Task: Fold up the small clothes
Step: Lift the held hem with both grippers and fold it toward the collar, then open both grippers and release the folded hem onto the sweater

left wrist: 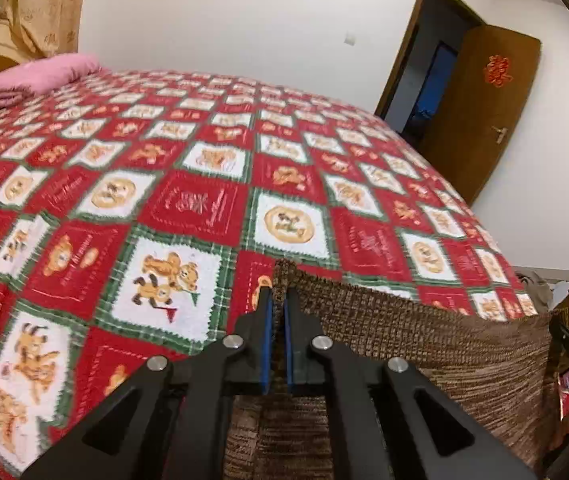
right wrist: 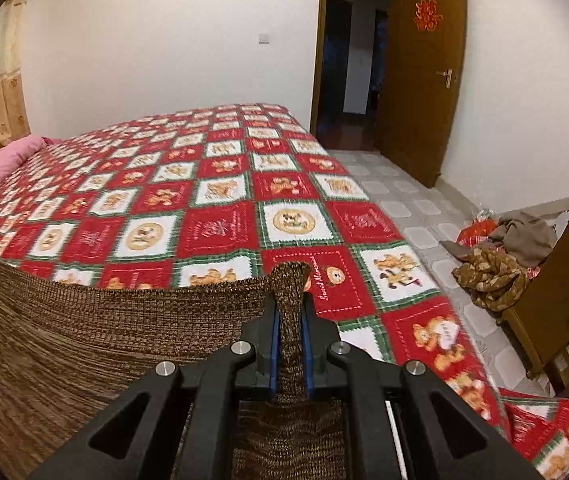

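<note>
Two corners of one brown knit garment [right wrist: 116, 340] are pinched, its top edge stretched sideways between the grippers and hanging above the near edge of the patterned bedspread [left wrist: 204, 208]; left gripper [left wrist: 279, 300] and right gripper [right wrist: 289, 312] both clench cloth (equally near), so the bed lies straight ahead

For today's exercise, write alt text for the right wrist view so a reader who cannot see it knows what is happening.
The right gripper is shut on a bunched corner of a brown knitted garment, whose top edge stretches away to the left above a bed with a red, white and green cartoon bedspread. Behind stand a white wall and an open wooden door; clothes lie heaped on the tiled floor at right.
</note>
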The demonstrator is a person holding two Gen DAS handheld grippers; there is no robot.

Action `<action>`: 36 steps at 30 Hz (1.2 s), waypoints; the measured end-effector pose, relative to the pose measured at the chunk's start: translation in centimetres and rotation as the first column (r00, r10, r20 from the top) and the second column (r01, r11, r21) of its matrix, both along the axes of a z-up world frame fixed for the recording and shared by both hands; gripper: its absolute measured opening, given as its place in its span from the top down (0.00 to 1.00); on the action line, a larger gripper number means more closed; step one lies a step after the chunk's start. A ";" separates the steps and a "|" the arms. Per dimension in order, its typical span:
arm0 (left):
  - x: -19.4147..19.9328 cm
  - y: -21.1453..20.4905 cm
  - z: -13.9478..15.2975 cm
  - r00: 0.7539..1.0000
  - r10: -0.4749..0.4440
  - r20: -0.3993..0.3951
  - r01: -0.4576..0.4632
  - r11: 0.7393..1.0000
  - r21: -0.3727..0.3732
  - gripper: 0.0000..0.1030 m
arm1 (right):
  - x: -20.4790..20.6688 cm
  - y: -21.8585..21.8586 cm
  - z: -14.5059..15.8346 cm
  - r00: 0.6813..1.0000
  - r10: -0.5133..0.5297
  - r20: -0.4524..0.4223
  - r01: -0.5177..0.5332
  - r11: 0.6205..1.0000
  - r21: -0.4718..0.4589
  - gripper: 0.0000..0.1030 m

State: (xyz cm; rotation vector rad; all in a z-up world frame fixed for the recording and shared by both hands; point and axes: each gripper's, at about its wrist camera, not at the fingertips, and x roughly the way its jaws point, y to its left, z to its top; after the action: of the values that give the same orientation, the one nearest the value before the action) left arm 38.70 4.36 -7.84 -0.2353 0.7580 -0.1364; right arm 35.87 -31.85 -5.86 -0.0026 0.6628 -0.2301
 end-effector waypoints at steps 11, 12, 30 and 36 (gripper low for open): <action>1.7 -1.3 -2.9 0.991 0.028 -0.135 -0.017 0.997 0.081 0.89 | 2.7 -1.3 -4.1 0.993 -0.025 -0.117 0.029 0.999 0.030 0.85; 1.7 -1.3 -2.8 0.990 0.026 -0.135 -0.015 0.996 0.084 0.88 | 2.8 -1.6 -4.2 0.990 -0.045 -0.134 0.050 0.998 0.034 0.82; -15.9 0.1 1.1 0.991 -0.131 -0.002 0.130 0.981 0.144 0.43 | -16.4 3.1 -1.8 0.998 0.063 0.002 -0.063 0.988 0.144 0.75; -19.2 0.4 -2.5 0.995 -0.070 -0.074 0.082 0.982 0.171 0.43 | -19.1 3.5 -5.3 0.993 0.063 -0.098 -0.047 0.987 0.154 0.75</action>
State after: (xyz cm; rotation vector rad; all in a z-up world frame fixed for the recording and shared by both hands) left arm 19.47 4.75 -10.34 -0.0447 0.8419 -0.1344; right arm 16.73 -28.33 -11.16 0.1137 0.7802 -0.1262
